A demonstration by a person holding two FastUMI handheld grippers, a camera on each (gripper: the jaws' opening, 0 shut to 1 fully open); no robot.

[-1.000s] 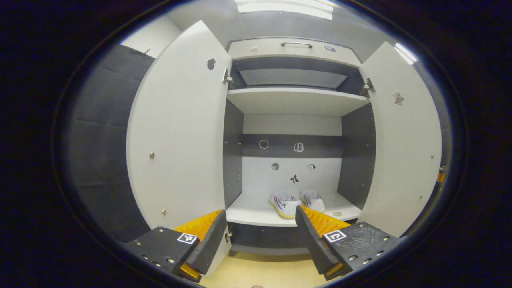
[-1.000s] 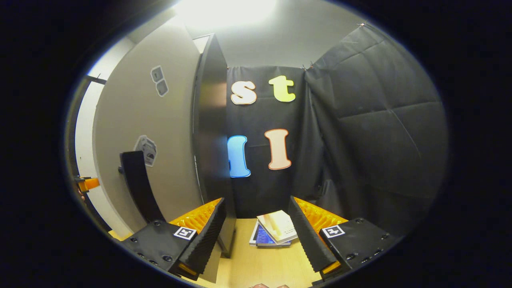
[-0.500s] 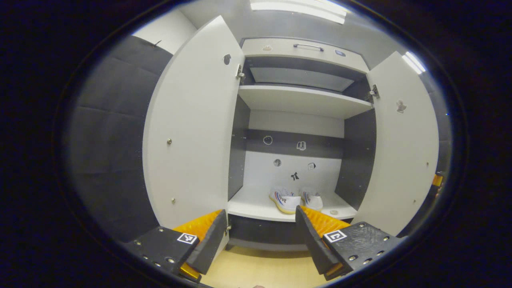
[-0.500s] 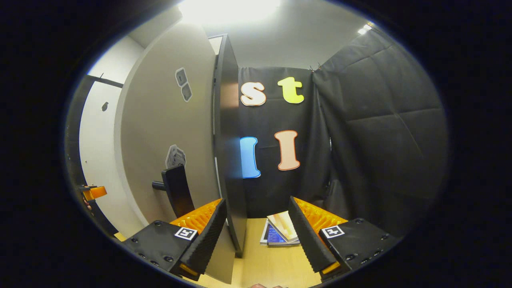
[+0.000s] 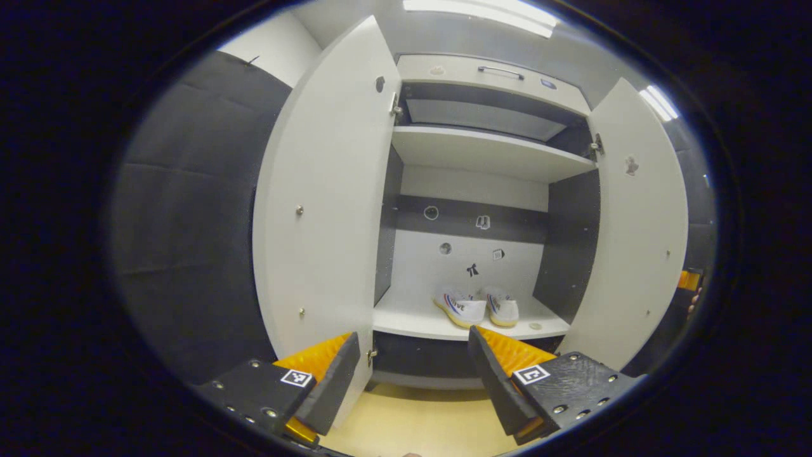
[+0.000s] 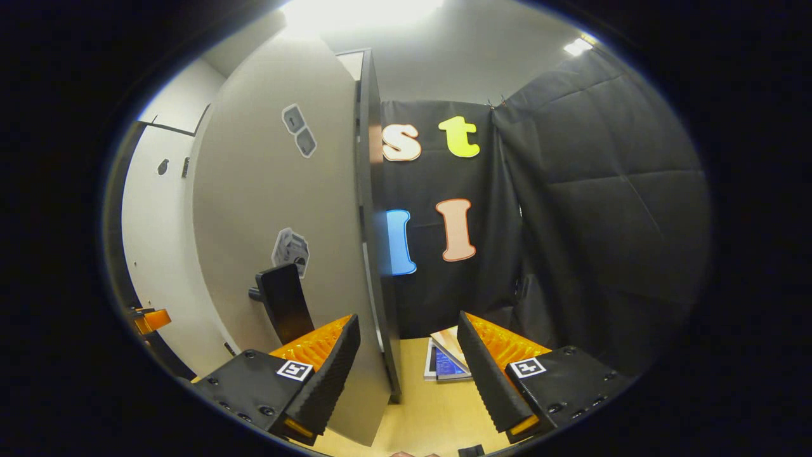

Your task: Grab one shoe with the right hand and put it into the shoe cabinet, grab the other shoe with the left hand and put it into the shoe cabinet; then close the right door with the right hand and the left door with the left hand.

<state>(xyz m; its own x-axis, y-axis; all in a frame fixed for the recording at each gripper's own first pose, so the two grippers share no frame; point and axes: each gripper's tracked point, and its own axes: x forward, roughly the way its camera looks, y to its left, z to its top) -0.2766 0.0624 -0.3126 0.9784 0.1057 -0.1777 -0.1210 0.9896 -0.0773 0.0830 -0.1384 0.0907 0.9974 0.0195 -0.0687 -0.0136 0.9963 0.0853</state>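
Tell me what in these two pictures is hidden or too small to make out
- Left gripper view: small stickers on the cabinet's back wall, too small.
- Left gripper view: the shoes' fronts, hidden, heels facing out.
- Right gripper view: books on the floor, partly behind a finger.
- Right gripper view: cabinet interior, blocked by the right door.

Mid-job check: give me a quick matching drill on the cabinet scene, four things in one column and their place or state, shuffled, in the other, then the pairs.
Things:
1. shoes
2. left door
3. right gripper
4. books

Places or states:
A. lying on the floor by the black cloth
B. open, straddling the edge of the right door
C. side by side on the bottom shelf
D. swung wide open

Pairs: 1-C, 2-D, 3-B, 4-A
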